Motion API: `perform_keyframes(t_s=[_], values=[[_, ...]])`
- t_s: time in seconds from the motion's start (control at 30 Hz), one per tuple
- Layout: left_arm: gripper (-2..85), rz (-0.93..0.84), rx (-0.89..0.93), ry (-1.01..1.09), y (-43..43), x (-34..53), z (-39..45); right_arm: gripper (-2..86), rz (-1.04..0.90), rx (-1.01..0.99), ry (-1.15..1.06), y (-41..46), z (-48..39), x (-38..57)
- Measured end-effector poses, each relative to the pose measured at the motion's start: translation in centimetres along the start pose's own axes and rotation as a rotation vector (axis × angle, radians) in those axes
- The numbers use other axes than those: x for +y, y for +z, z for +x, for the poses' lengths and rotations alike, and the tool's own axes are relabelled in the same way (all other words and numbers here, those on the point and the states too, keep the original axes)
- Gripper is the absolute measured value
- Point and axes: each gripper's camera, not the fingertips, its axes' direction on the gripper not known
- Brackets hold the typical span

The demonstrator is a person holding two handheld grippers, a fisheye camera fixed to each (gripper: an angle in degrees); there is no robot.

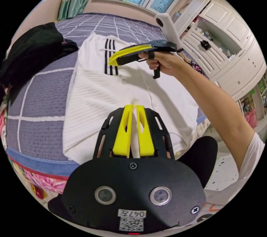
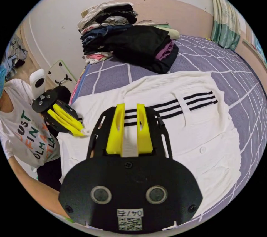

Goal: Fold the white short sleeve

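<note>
Your white ribbed short-sleeve shirt with black stripes lies spread flat on the purple quilted bed cover with white grid lines; in the right gripper view the same shirt spreads across the cover, its three black stripes running over the chest.

In the left gripper view your left claw has its yellow jaws close together with a raised ridge of the shirt's white cloth between them, so it is pinching the shirt near the edge closest to you. In the right gripper view that left claw sits at the shirt's near edge, its tips touching the fabric.

Your right claw hangs above the shirt with its jaws narrowly apart and nothing between them. In the left gripper view it is in your right hand, over the striped part of the shirt, clear of the cloth; from this side I cannot tell its gap.

A pile of folded dark and light clothes rests on the bed beyond the shirt, well apart from it. White cupboards with open shelves stand beside the bed.
</note>
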Motion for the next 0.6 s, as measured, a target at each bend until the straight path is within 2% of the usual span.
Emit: perform_keyframes(t_s=[0.1,0.23,0.33,0.43,0.6], values=[[7.6,0.001,0.004,0.08,0.6,0.5,2.6,4.0,-0.062,0.003,0.063,-1.5,0.9,1.9],[8.8,0.009,-0.035,0.173,0.6,1.4,5.6,1.9,0.036,0.096,0.12,-5.9,-1.3,4.4],[7.4,0.057,-0.023,0.17,-0.4,1.2,5.2,1.2,0.049,0.132,0.085,-7.0,-6.8,5.0],[2.2,0.091,-0.024,0.13,-1.1,-0.1,2.7,0.9,0.01,0.14,0.077,-6.1,-11.9,6.4],[-0.4,-0.121,0.007,0.039,3.8,-1.7,-0.2,0.6,-0.1,0.306,0.135,-3.8,-15.2,9.6]])
